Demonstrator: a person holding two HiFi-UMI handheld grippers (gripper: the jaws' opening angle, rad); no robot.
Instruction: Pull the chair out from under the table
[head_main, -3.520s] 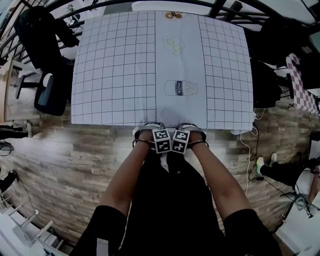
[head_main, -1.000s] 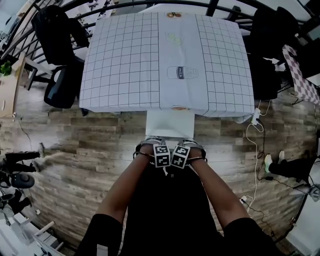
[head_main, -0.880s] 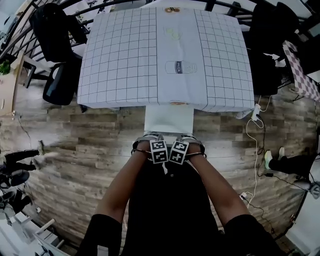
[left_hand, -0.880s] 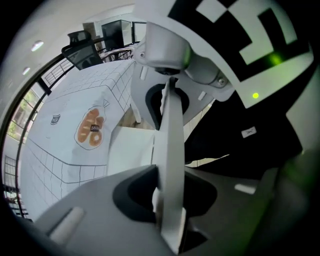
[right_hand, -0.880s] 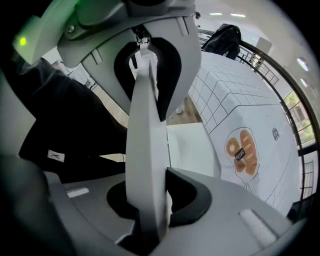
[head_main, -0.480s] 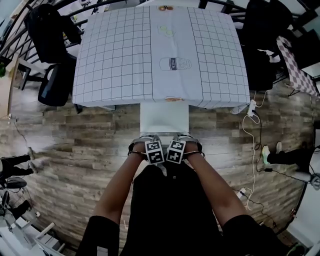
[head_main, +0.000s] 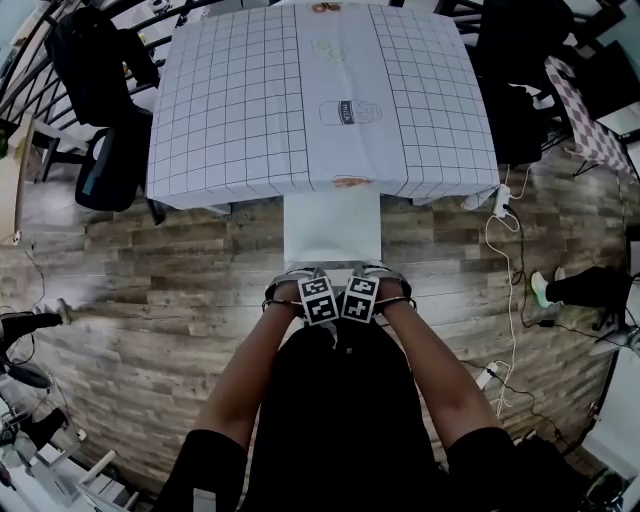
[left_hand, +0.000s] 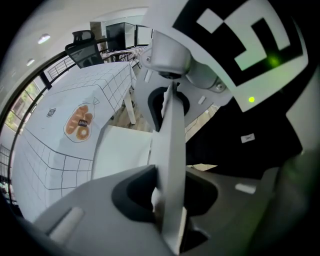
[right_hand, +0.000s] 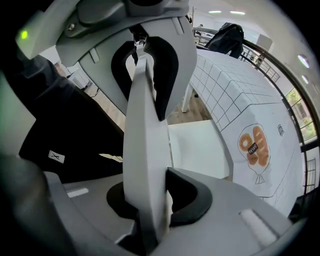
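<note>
Further out than a second ago: chair (head_main: 332, 228), with more white seat past the table (head_main: 240, 110) edge. Both grippers grip its backrest (right_hand: 145, 150) — right gripper (head_main: 372, 281) clamped, left gripper (head_main: 303, 282) jaws just eased wider, slab between them. Only the gripper views show the grip — marker cubes cover it from the head view.

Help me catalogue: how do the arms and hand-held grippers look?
Left hand-held gripper and right hand-held gripper: grey, each with a white cube of black square markers. Short black sleeves. Left jaws have just been opening, chair back between them.
</note>
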